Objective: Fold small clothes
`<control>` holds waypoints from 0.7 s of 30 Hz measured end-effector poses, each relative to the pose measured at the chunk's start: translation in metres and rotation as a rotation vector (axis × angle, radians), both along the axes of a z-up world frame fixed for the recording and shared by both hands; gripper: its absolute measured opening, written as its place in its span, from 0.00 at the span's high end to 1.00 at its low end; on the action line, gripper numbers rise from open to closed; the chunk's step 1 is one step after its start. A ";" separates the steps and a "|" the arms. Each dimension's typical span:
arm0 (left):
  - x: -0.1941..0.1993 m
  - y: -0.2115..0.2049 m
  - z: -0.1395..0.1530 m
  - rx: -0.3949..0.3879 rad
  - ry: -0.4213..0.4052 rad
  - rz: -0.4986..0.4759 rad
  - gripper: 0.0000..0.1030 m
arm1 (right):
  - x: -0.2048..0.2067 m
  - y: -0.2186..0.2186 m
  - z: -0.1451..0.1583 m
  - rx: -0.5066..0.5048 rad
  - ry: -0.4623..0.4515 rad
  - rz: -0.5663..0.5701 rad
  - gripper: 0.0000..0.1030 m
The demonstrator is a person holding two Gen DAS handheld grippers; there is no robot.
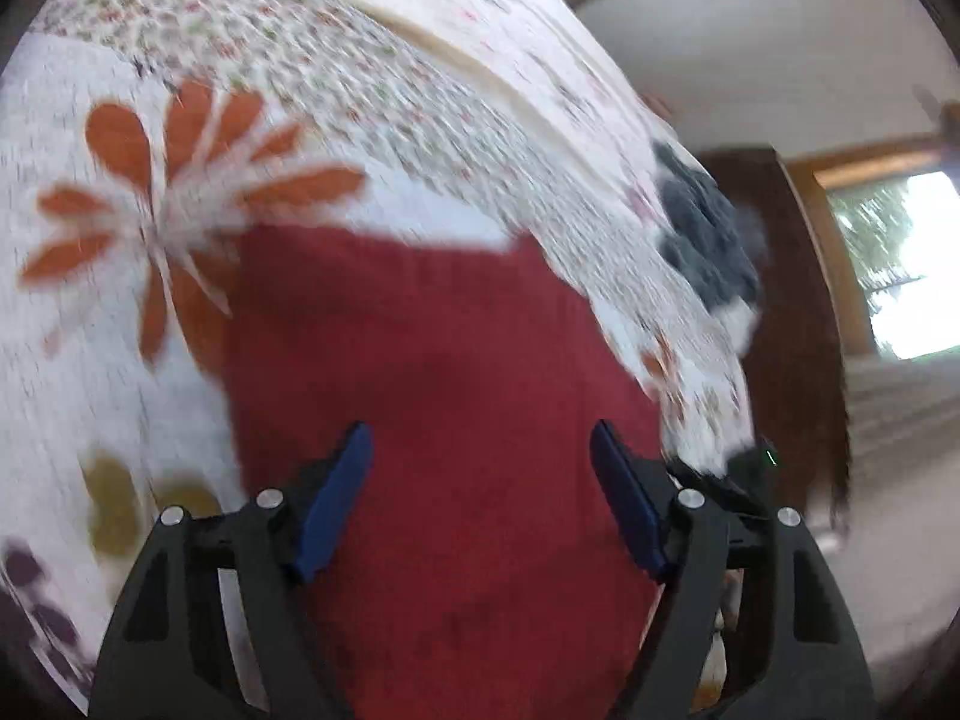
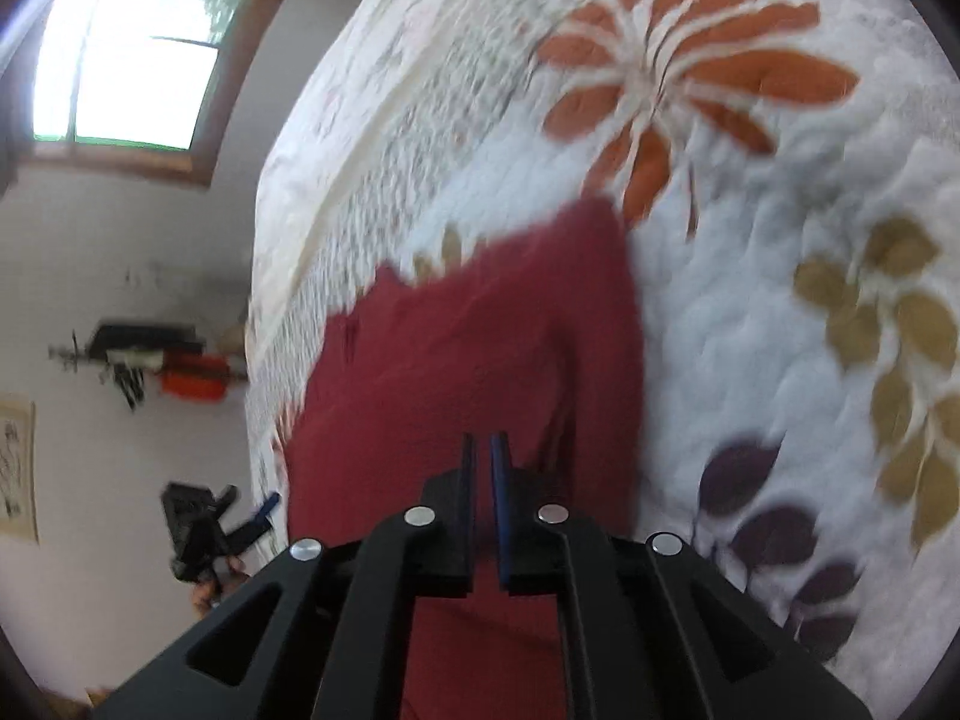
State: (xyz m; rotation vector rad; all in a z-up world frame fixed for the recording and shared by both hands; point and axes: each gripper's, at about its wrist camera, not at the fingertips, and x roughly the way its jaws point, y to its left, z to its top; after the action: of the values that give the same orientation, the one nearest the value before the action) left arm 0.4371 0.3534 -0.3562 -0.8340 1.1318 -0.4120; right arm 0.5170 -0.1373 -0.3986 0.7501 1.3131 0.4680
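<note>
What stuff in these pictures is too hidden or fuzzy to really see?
- Red cloth: both views blurred; near end covered by the gripper bodies, so its fold is unclear.
- Right gripper: nearly closed; whether it pinches cloth cannot be told.
- Dark fuzzy thing, left view: blurred at the bedspread edge.
- Wall clutter, right view: too small and blurred.

Home bedroom: floral bedspread [image 2: 750, 312], window [image 2: 132, 60]

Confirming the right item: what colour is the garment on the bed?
Plain dark red garment, clearest in the left wrist view.
</note>
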 end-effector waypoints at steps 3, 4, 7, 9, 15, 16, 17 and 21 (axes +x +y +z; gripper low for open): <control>-0.016 -0.012 -0.026 0.033 0.081 -0.054 0.43 | -0.010 0.001 -0.025 -0.032 0.045 0.008 1.00; -0.018 -0.012 -0.033 0.056 0.097 -0.058 0.47 | -0.011 -0.003 -0.028 -0.013 0.050 -0.008 1.00; -0.020 -0.004 -0.036 0.048 0.117 -0.036 0.52 | -0.018 -0.011 -0.017 0.010 0.049 -0.054 0.98; -0.029 0.001 -0.017 0.077 0.092 -0.029 0.35 | -0.029 -0.016 -0.002 0.006 0.032 -0.050 0.88; -0.115 0.020 0.020 0.052 0.069 0.019 0.21 | -0.110 -0.058 0.023 0.035 0.067 -0.063 0.73; -0.131 0.022 0.022 0.046 0.076 0.024 0.21 | -0.123 -0.061 0.024 0.036 0.079 -0.062 0.69; -0.156 0.027 0.022 0.034 0.086 0.035 0.20 | -0.145 -0.068 0.023 0.041 0.098 -0.061 0.62; -0.238 0.033 0.013 -0.006 0.143 0.069 0.19 | -0.233 -0.093 0.017 0.020 0.166 -0.058 0.53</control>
State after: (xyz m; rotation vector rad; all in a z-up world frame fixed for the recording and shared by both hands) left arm 0.1988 0.3865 -0.3436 -0.9171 1.2301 -0.3022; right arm 0.2842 -0.2306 -0.3813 0.8561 1.4389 0.3791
